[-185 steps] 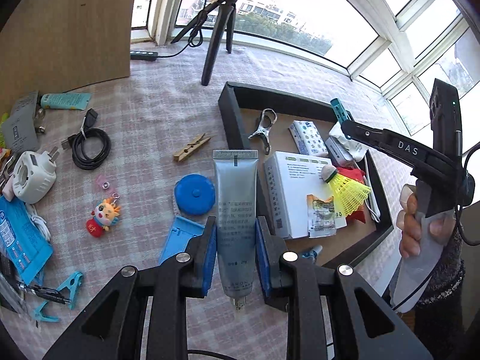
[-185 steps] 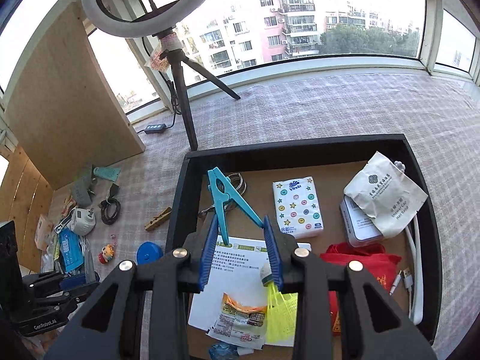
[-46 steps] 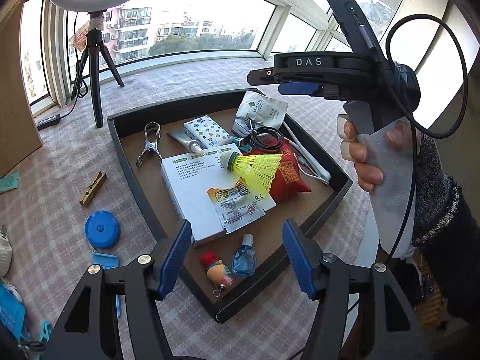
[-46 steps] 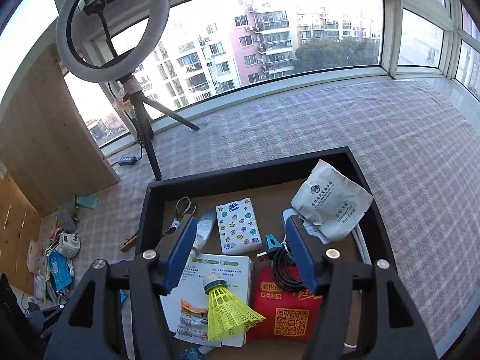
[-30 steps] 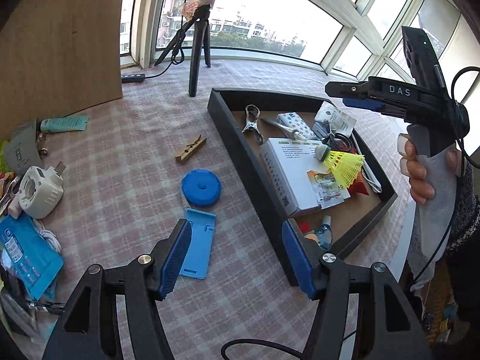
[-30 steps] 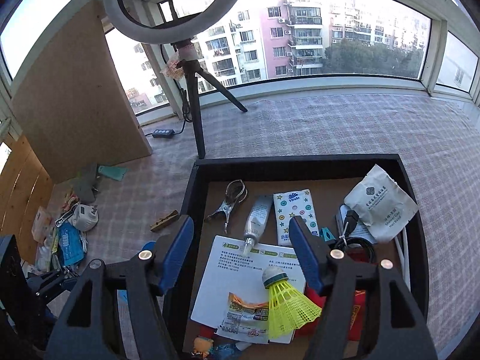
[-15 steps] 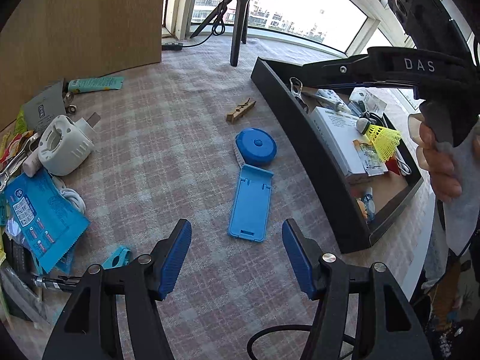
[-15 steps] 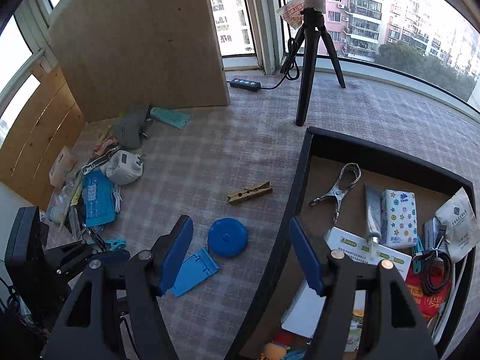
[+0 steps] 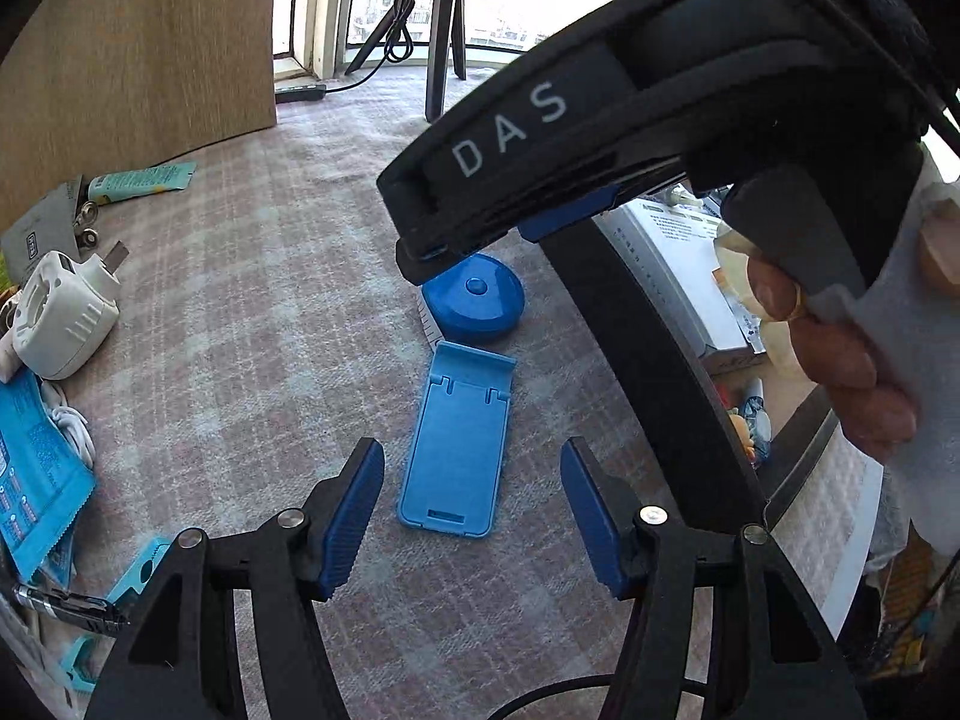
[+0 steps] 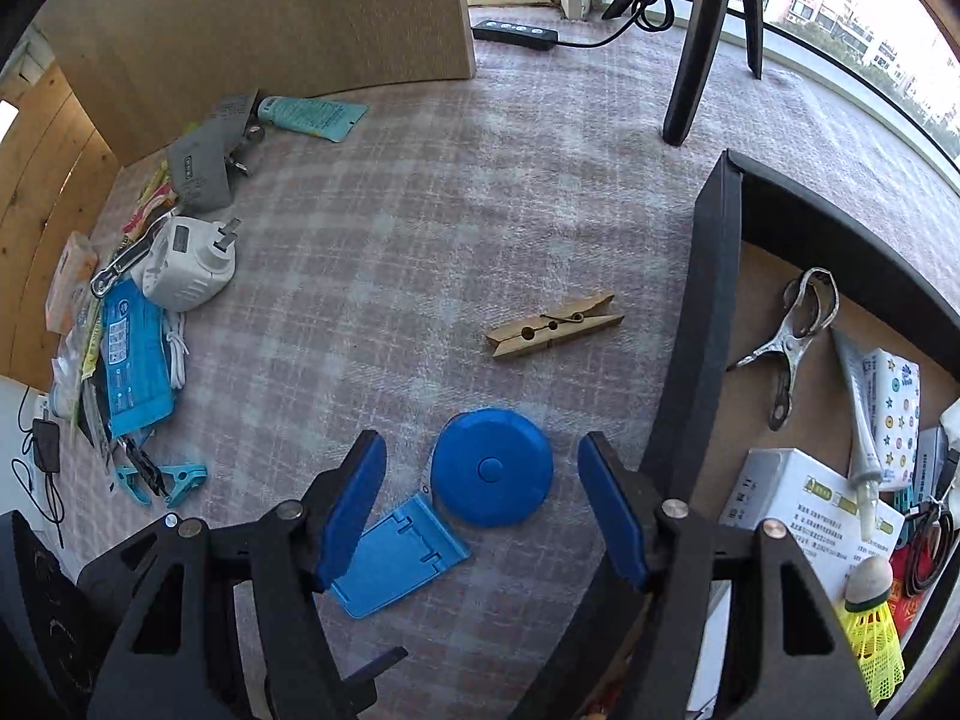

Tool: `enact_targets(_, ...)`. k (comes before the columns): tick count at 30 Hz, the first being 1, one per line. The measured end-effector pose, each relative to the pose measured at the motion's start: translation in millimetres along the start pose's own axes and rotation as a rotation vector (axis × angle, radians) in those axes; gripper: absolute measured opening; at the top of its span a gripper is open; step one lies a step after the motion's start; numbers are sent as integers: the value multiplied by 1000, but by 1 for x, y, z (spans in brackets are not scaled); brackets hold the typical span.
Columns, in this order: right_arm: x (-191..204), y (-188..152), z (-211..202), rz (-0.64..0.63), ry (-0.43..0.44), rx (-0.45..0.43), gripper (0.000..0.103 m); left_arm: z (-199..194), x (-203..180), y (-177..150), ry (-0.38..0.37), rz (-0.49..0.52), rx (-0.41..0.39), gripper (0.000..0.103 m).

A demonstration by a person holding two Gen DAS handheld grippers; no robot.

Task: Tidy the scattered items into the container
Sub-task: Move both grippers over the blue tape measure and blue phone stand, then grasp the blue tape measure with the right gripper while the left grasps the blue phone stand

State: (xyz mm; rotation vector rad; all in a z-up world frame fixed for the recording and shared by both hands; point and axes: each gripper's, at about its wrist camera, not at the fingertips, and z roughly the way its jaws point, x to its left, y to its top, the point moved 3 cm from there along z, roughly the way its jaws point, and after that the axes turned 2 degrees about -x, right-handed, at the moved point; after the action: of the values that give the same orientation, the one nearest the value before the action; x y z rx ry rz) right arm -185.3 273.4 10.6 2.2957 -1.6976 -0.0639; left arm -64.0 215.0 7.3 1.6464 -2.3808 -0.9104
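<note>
Strong daylight enters through the far windows (image 9: 516, 12), which blow out to near white in the left wrist view. It spreads evenly over the checked surface (image 10: 420, 228), leaving only soft, short shadows under the tripod leg (image 10: 696, 54) and the wooden clothespin (image 10: 555, 324). Both views bend heavily, with dark corners and curved edges. The right claw's body (image 9: 600, 138), very near the left lens, looks slightly soft, and the person's fingers (image 9: 840, 360) catch warm direct sun.

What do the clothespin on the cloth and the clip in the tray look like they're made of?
Clothespin: looks like pale unfinished wood, matte tan with a dark wire spring. Clip in the tray: probably bare metal, silvery-grey with bright glints and dull patches.
</note>
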Motion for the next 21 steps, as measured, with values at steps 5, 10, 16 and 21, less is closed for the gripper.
enact_targets(5,0,-3,17,1,-20,52,66,7,-4,-3,16,19,12,58)
enact_targets(10,3,-9,24,-22,-39,64,66,11,-8,-5,51,52,17,57)
enact_targets(16,4,-14,29,-42,-63,71,56,11,-9,-5,122,84,10,40)
enact_targets(21,-1,-15,30,-22,-60,70,50,10,-8,-3,141,87,15,35)
